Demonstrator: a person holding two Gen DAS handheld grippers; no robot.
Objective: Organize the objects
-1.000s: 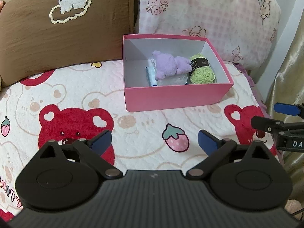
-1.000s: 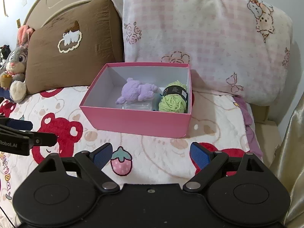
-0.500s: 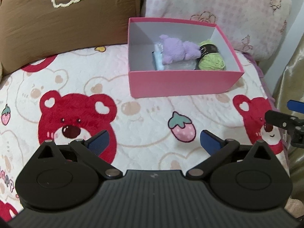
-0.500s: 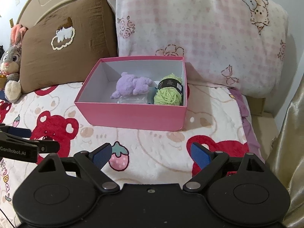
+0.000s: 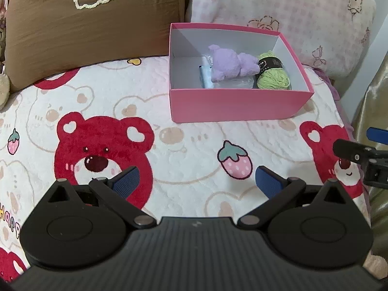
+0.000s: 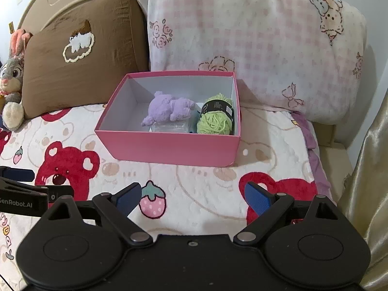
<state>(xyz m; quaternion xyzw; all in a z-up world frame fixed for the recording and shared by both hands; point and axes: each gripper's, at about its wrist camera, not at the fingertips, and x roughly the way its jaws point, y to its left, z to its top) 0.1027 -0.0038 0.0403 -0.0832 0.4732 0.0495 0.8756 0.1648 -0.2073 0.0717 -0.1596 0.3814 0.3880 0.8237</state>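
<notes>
Pink rectangular cardboard box [image 5: 232,106] with a white inside sits open on the bed's fleecy white blanket printed with red bears and strawberries [image 5: 97,101], directly in front of the pink-checked pillow [image 6: 254,36] and just beside the brown pillow with the embroidered cloud [image 6: 80,60]. Everything loose that the views show already lies inside the box: one lilac plush bear [image 6: 169,111] on its side near the middle, one ball of light green yarn with a black paper band [image 6: 215,118] against the box's right wall, one clear plastic packet [image 6: 169,128] under the plush, and one pale blue item [image 5: 205,76] to the left of the plush, too hidden to identify. No loose object lies on the blanket around the box, so the sorting looks close to finished; what may remain is a lid, which is not in view, or things outside the frames.

Left tongs [image 5: 196,181] hover over the blanket in front of the box, jaws spread wide and holding nothing. Right tongs [image 6: 192,197] hang likewise in front of the box, well apart from it, spread and empty. One grey plush rabbit [image 6: 12,77] leans beside the brown pillow, far to the box's left.
</notes>
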